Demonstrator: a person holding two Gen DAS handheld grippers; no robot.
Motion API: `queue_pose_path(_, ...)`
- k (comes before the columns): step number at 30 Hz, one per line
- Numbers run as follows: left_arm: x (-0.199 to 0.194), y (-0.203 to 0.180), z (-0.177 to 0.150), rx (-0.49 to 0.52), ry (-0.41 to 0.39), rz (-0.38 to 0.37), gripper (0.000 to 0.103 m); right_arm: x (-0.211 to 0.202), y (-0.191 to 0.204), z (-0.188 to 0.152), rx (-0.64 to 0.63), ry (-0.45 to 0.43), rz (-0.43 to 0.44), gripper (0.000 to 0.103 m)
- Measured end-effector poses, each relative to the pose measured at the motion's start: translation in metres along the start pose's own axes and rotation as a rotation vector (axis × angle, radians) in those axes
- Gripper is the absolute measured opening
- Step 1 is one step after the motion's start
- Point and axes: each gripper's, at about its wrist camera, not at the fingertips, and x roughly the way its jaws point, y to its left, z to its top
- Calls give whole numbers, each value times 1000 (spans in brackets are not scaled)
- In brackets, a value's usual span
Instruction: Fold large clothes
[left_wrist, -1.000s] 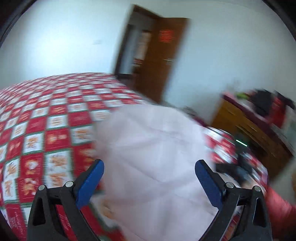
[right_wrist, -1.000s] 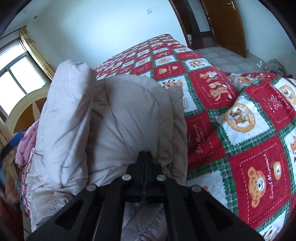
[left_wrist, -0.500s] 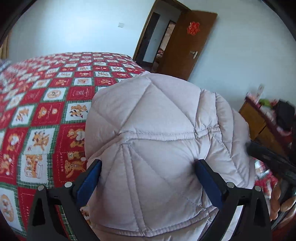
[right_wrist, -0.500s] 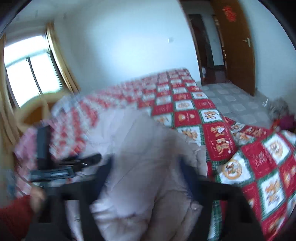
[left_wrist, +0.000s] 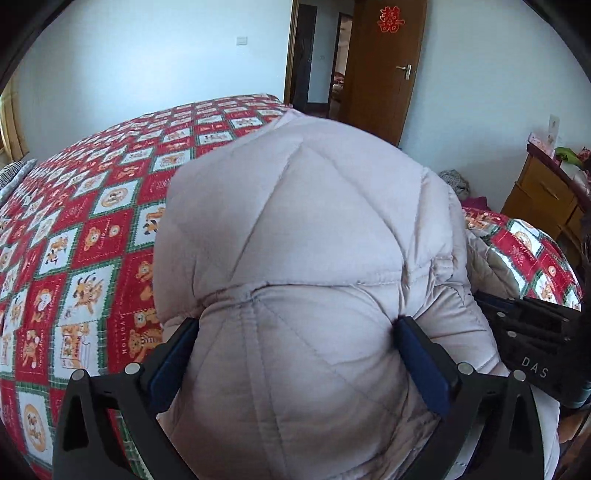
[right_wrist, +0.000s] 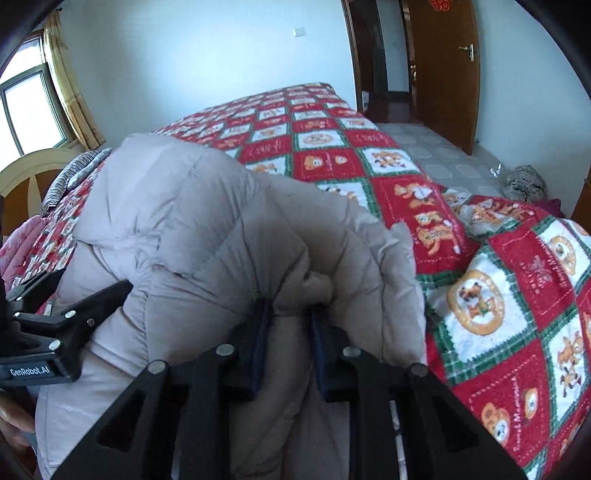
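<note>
A pale pink-beige quilted down jacket (left_wrist: 295, 229) lies bundled on the near part of the bed (left_wrist: 92, 229). My left gripper (left_wrist: 297, 332) is wide open, its blue pads (left_wrist: 173, 354) pressed against both sides of a thick puffed fold. My right gripper (right_wrist: 290, 314) is nearly shut on a bunched fold of the jacket (right_wrist: 207, 221). The left gripper also shows at the left edge of the right wrist view (right_wrist: 70, 317), and the right gripper shows at the right edge of the left wrist view (left_wrist: 532, 325).
A red, green and white bear-patterned quilt (right_wrist: 498, 295) covers the bed. A wooden door (left_wrist: 384, 70) stands open at the far wall. A wooden dresser (left_wrist: 546, 195) is at the right. A striped pillow (right_wrist: 70, 173) and headboard (right_wrist: 33, 170) are at the left.
The left gripper has pushed forward so the jacket fold now sits between its open pads. The right gripper opened briefly, then closed on a jacket fold.
</note>
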Motion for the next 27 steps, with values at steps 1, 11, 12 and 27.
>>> queue_pose_path(1,4,1,0,1,-1,9,102,3,0,1,-1,10,-2,22)
queue_pose_path(11,16,-3,-2,-4,-18,65,102,16,4,2,10,19,-48,21)
queue_pose_path(12,16,-3,-3,-2,-17,66,102,15,5,1,8,19,-53,21)
queue_pose_path(27,-36,91,-8,-222,24,-206,102,-71,-10,2,60,-102,40,103)
